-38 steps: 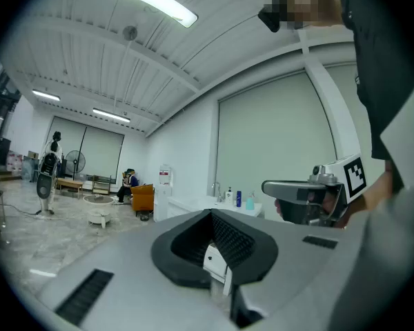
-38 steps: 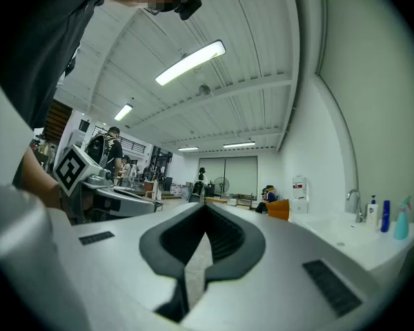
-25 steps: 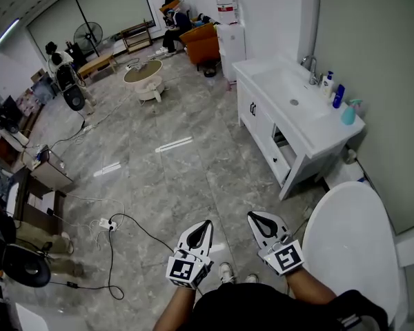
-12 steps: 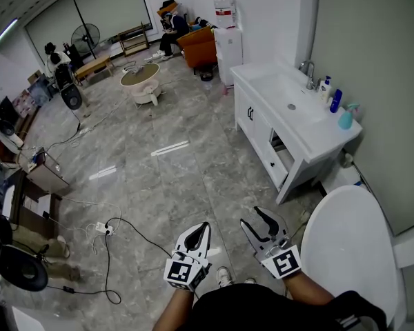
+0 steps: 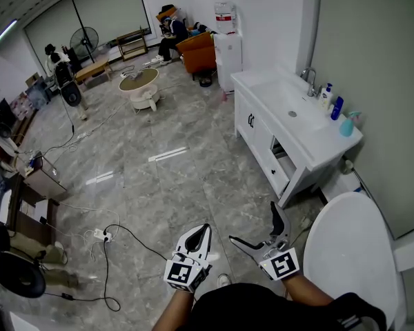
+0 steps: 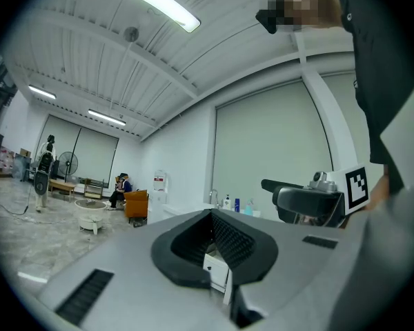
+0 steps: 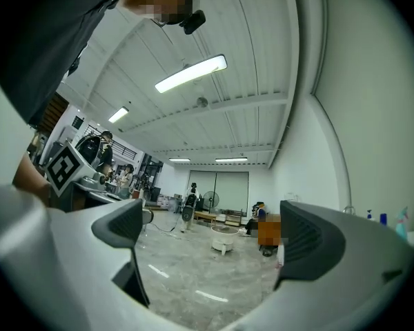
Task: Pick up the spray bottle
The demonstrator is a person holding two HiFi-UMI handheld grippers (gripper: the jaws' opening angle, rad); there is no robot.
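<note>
The spray bottle (image 5: pixel 346 124) is teal and stands at the near end of the white vanity counter (image 5: pixel 310 143), far ahead of both grippers. It also shows small at the right edge of the right gripper view as the spray bottle (image 7: pixel 402 216). My left gripper (image 5: pixel 203 230) hangs low over the floor, its jaws together with nothing in them. My right gripper (image 5: pixel 255 225) is beside it, with its jaws opening wide and nothing between them. In the left gripper view the left gripper (image 6: pixel 212 218) points level toward the vanity. The right gripper (image 7: pixel 207 233) frames bare floor.
A blue bottle (image 5: pixel 337 107) and a white pump bottle (image 5: pixel 324 94) stand by the tap. A white toilet lid (image 5: pixel 348 243) is close on my right. Cables (image 5: pixel 110 229) lie on the floor to the left. A round table (image 5: pixel 139 81) and an orange armchair (image 5: pixel 200 47) stand far back.
The right gripper's jaws have swung from shut to wide open. Both grippers sit a little lower in the head view, and the vanity has shifted slightly.
</note>
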